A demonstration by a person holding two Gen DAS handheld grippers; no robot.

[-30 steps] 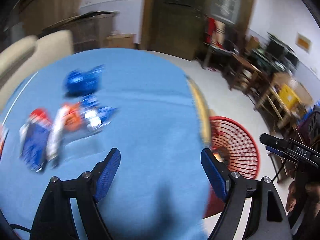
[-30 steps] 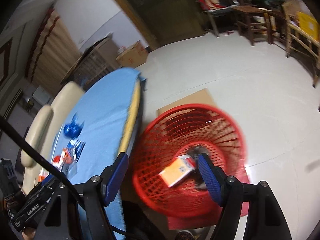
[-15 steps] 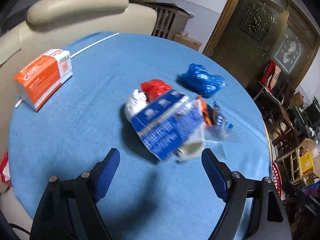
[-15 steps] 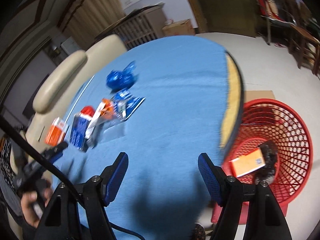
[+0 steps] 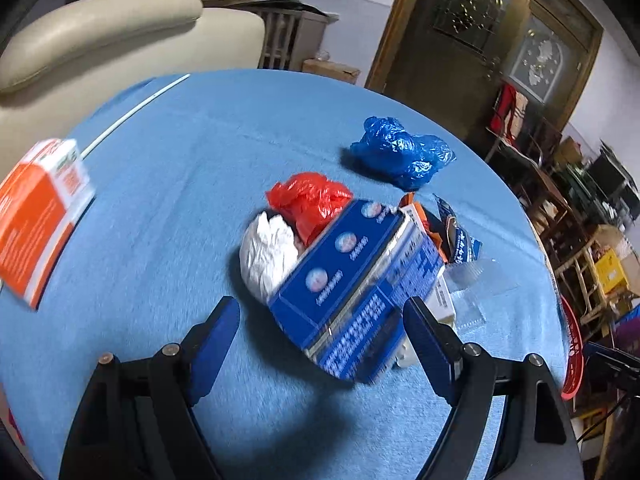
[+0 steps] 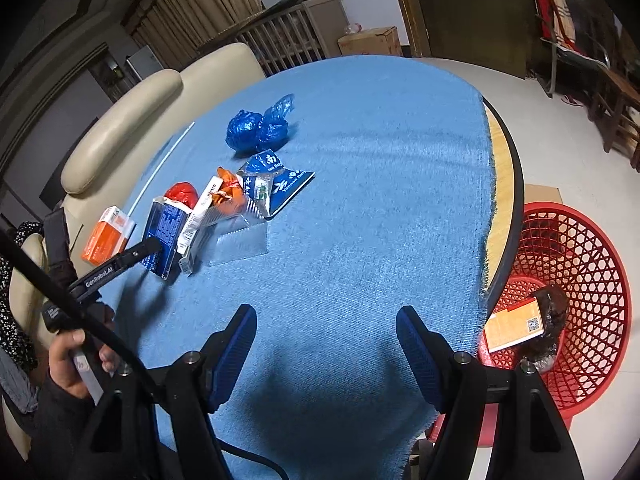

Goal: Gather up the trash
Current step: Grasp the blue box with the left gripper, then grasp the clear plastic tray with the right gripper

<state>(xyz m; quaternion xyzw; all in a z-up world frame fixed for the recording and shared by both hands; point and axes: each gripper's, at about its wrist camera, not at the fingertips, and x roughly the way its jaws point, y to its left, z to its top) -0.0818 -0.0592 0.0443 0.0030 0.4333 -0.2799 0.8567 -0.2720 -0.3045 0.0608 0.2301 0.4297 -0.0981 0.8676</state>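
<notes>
The left claw hangs spread wide over the blue-covered bench, with the near end of the blue box lying between its fingers but not pinched. The right claw is also spread and empty, above bare cloth at the bench edge beside the red basket on the floor, which already holds an orange carton and a dark wad.

The rest of the trash lies in a loose heap mid-bench: a white crumpled wad and a red bag touching the box's far side, a blue bag a little beyond, wrappers and clear plastic on the right. An orange box sits well apart at the left.

The step in hand looks like grabbing the blue box. To do it well, lower the left claw until the fingers straddle the box's narrow width, square them to its long sides, and close firmly; the card is light and may tip or slide. Keep clear of the white wad so it isn't dragged along.
</notes>
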